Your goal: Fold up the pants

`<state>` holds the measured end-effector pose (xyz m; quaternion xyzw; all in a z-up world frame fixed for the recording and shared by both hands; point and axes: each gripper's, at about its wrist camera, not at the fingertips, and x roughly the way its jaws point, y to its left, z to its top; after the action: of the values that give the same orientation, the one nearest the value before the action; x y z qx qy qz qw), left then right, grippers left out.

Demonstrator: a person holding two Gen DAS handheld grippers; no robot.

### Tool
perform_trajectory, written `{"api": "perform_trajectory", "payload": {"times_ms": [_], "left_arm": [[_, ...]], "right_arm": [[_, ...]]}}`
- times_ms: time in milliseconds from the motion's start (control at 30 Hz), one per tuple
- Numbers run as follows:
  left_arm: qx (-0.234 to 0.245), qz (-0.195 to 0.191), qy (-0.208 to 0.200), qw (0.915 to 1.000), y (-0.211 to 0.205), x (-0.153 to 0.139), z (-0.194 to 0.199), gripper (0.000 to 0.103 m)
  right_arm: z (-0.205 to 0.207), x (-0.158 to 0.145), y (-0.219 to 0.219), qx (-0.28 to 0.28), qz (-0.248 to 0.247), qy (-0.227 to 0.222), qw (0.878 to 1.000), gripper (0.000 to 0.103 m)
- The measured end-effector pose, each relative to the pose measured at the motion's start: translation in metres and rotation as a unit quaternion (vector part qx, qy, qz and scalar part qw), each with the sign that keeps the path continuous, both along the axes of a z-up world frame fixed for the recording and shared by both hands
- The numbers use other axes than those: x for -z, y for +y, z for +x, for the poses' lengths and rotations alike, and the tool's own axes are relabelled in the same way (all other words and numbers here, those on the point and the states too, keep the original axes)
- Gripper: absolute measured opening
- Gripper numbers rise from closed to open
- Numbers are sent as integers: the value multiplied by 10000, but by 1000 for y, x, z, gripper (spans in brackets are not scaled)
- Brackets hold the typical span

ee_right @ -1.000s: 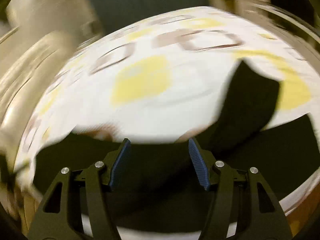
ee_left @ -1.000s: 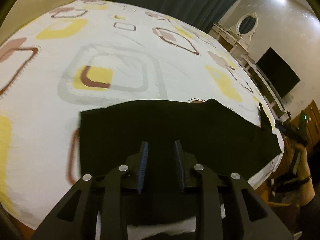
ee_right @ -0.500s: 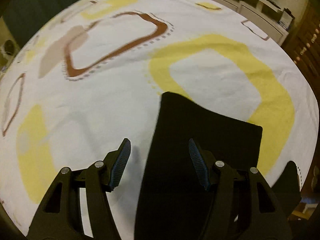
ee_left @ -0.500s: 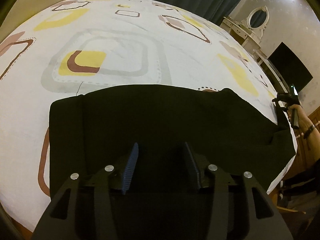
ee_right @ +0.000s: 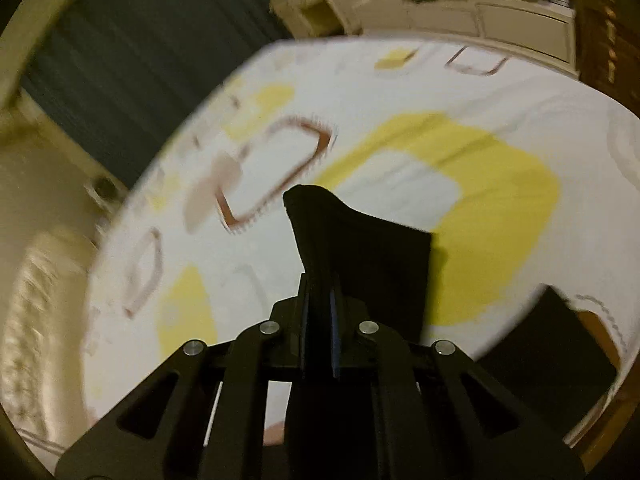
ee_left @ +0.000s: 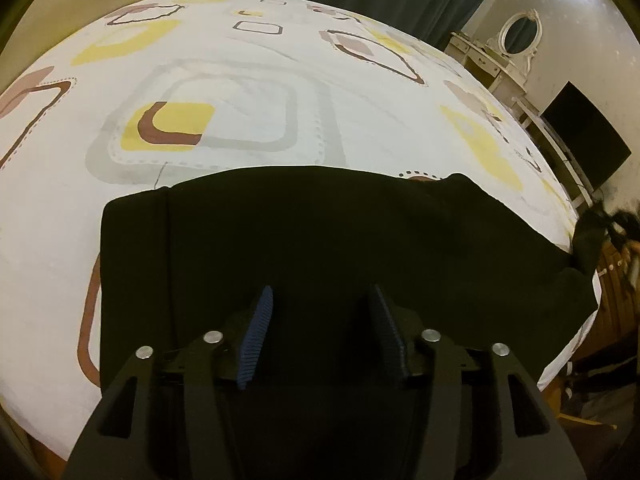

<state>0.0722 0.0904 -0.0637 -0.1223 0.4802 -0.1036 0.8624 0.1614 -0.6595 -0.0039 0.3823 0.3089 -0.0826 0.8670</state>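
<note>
left wrist view: black pants [ee_left: 320, 240] lie spread flat on the bed [ee_left: 240, 60], along its near edge, reaching from near the near left corner to the near right corner. the bed sheet is white with yellow, brown and grey rounded-square prints. the left gripper [ee_left: 320, 320] hangs over the middle of the pants, pointing steeply down. its jaws stand apart and have just been opening; the blue ribbed pads [ee_left: 256, 328] press on nothing, with only flat cloth showing beyond the gap. at the right end of the pants, one corner of cloth is lifted off the sheet at the bed's right edge, beside a blurred hand [ee_left: 628, 248].

right wrist view: the picture is smeared by motion. the right gripper [ee_right: 319, 320] has its jaws pressed nearly together; they have just been closing, and a fold of the black pants [ee_right: 360, 248] is pinched between the pads. from the pinch the cloth rises in a peak and fans out to the right above the sheet. another dark part of the pants lies at the lower right, at the bed's edge. a dark curtain [ee_right: 120, 80] and pale cabinets [ee_right: 460, 8] stand beyond the bed.
</note>
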Motion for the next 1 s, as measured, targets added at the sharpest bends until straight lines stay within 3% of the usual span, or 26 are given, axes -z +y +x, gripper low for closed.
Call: {"api": "perform_trajectory", "payload": {"times_ms": [100,267,467,633,800,933,1000], "left_arm": [[-14,27,0,10000,-1,0,0,55],[-57,37,7,10000,-2,-1,-2,55],[-72,167,1,9998,-6,-2,-4,55],[-99,239,0,9997,-9,-2,-4,55],[-91,196,3,9998,-8,-2,-5,57],[-81,266,-36,9996,-10,-5,-8,57],[-82,255,-68,9996,-12,-8,-9,57]], "right_arm": [[-54,15,-32,333,258,-327,9986,8],[-122,75,-67,847,1037,-356,9903,7],[-165,139,-81,1234,1730,-217,9769,7],[-172,145,-86,1412,2008,-512,9680,6],[-171,161,-90,1472,2098,-257,9663,7],[-181,147,-84,1555,2199,-443,9620,16],[-188,143,-75,1477,2265,-589,9609,28]]}}
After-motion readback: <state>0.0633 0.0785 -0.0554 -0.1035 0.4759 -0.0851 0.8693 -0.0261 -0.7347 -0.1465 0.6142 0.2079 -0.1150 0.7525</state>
